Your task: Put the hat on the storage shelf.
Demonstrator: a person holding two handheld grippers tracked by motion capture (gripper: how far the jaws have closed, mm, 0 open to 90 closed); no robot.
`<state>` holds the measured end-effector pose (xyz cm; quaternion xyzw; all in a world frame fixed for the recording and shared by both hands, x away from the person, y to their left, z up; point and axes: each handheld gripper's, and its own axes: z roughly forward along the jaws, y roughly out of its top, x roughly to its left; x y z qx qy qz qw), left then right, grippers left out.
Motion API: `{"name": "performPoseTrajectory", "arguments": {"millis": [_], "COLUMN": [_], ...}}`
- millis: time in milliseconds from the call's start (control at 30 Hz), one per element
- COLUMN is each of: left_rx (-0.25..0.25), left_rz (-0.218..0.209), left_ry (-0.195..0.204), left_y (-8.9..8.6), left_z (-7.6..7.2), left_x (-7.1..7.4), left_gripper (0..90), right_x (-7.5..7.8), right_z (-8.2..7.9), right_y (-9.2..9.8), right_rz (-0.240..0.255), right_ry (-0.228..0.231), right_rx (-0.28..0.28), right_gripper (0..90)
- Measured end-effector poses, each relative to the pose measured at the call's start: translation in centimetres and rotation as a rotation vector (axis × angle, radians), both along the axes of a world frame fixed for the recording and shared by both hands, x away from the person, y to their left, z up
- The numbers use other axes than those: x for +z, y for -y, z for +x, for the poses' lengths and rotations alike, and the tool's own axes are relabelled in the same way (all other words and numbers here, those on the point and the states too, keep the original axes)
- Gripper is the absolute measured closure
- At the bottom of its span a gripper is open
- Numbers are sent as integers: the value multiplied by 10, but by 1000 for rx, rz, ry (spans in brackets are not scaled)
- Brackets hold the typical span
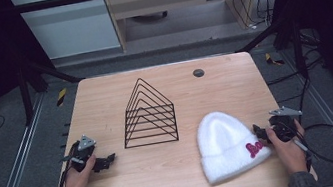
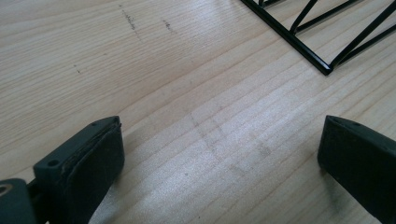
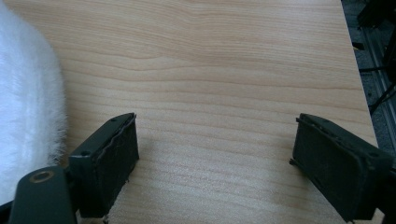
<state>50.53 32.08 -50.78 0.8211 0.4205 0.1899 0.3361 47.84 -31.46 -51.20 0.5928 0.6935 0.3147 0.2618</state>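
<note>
Pale wood grain covers the table [image 1: 177,173], which stands on a grey floor with dark frame rails around it. Take the rack [image 1: 148,114] as the landmark: a black wire piece with peaked triangular loops, it stands upright near the middle of the table. A small dark round disc [image 1: 198,73] sits in the tabletop behind and to the right of the rack.

The hat [image 1: 228,144], white and fuzzy with red lettering on its cuff, lies flat to the right of the rack and nearer the person, apart from it.

The left gripper [image 1: 107,160] rests low over the wood to the left of the rack, jaws spread wide with bare table between them. The right gripper [image 1: 260,133] sits beyond the hat from the rack, just beside the hat's cuff, jaws likewise spread and pinching nothing.
</note>
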Motion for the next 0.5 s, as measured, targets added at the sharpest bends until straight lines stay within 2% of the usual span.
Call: {"name": "performPoseTrajectory", "arguments": {"millis": [500], "left_rx": [20], "left_rz": [-5], "left_ry": [-4], "left_y": [2], "left_z": [-3], "left_x": [0], "left_gripper": [0], "right_x": [0], "right_z": [0], "right_y": [0], "right_rz": [1], "right_ry": [-2], "right_rx": [-4], "right_gripper": [143]}}
